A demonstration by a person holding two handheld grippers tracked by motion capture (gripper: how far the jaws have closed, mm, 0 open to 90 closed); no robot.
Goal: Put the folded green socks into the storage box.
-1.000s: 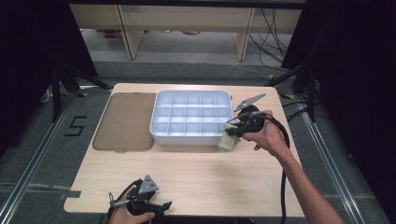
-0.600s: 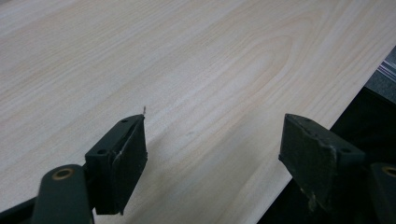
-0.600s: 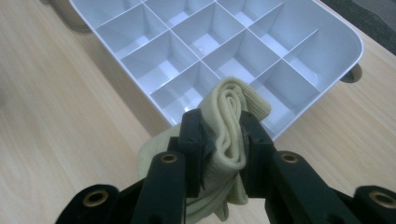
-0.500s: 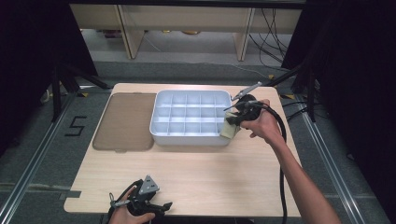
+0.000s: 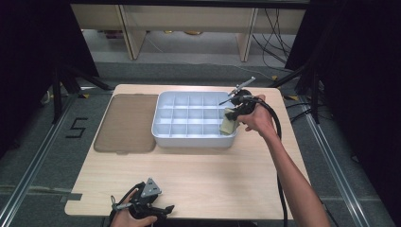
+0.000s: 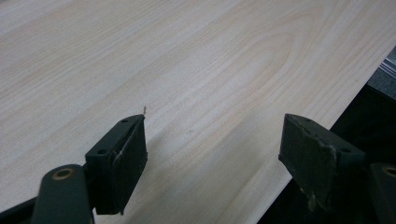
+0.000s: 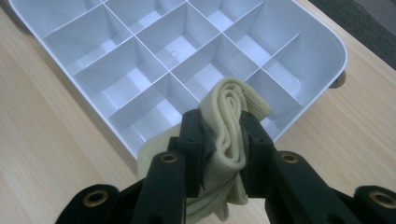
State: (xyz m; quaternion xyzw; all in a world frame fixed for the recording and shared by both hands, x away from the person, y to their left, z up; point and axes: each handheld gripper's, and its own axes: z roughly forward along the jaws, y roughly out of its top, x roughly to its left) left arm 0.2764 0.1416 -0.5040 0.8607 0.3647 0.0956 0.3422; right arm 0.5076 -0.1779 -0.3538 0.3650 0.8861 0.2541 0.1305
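We see the folded cloth (image 7: 229, 135) cut off at bottom edge, its lower part hidden behind the right gripper (image 7: 223, 140) jaws.

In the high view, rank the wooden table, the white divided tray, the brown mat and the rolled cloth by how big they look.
Largest to smallest:
1. wooden table
2. white divided tray
3. brown mat, only slightly smaller than the tray in outline, so that pair is close
4. rolled cloth, by far the smallest, held over the tray's right end
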